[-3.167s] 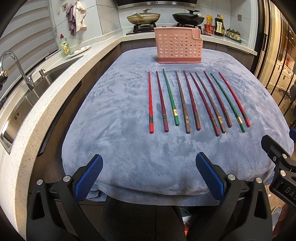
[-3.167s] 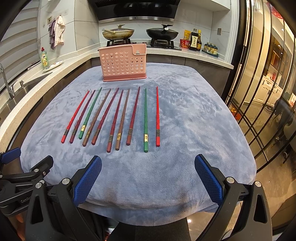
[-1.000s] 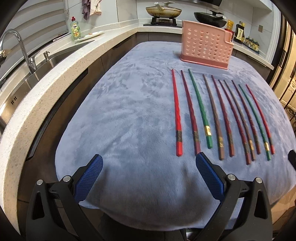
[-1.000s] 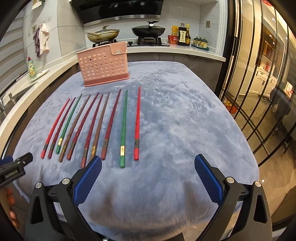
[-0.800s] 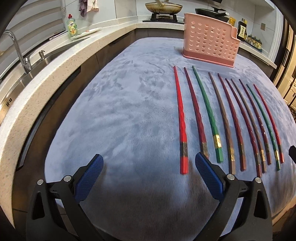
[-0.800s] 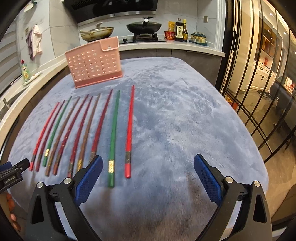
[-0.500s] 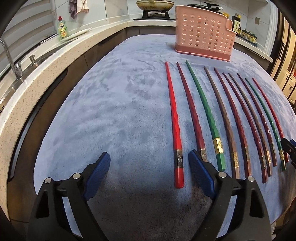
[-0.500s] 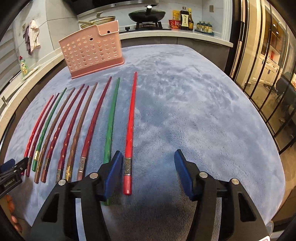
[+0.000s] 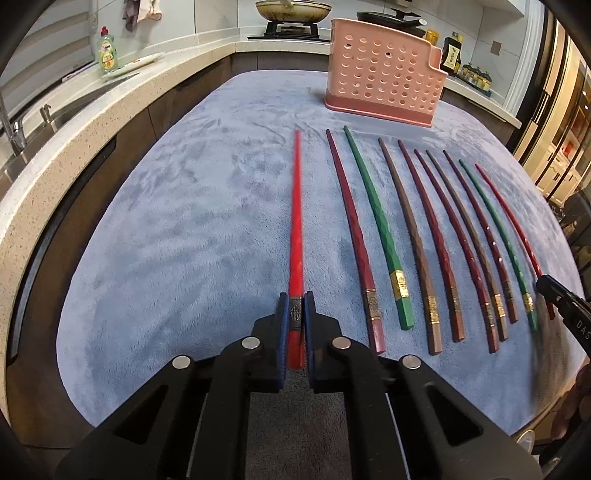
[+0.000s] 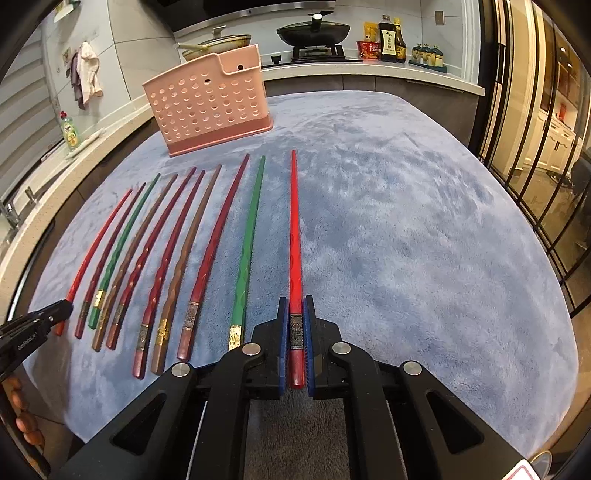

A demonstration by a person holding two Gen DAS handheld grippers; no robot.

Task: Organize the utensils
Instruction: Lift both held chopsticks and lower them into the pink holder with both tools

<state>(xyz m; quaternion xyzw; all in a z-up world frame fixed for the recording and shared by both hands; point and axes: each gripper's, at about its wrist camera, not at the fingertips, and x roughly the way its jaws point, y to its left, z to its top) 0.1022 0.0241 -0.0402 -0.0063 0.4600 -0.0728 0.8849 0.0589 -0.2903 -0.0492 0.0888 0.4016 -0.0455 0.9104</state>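
Several chopsticks in red, maroon, green and brown lie side by side on a blue-grey cloth. My left gripper is shut on the thick end of the leftmost red chopstick. My right gripper is shut on the thick end of the rightmost red chopstick. Both chopsticks point away toward the pink perforated utensil holder, which stands upright at the far end of the cloth and also shows in the right wrist view. Each gripper's tip shows at the edge of the other view.
A stone counter with a sink and a dish soap bottle runs along the left. Pans sit on a stove behind the holder, with sauce bottles beside it. Glass doors with black bars are on the right.
Both grippers moved forward and down to the row's outer ends and closed from wide open onto a red chopstick each. The left red chopstick now sits slightly apart from its neighbour.
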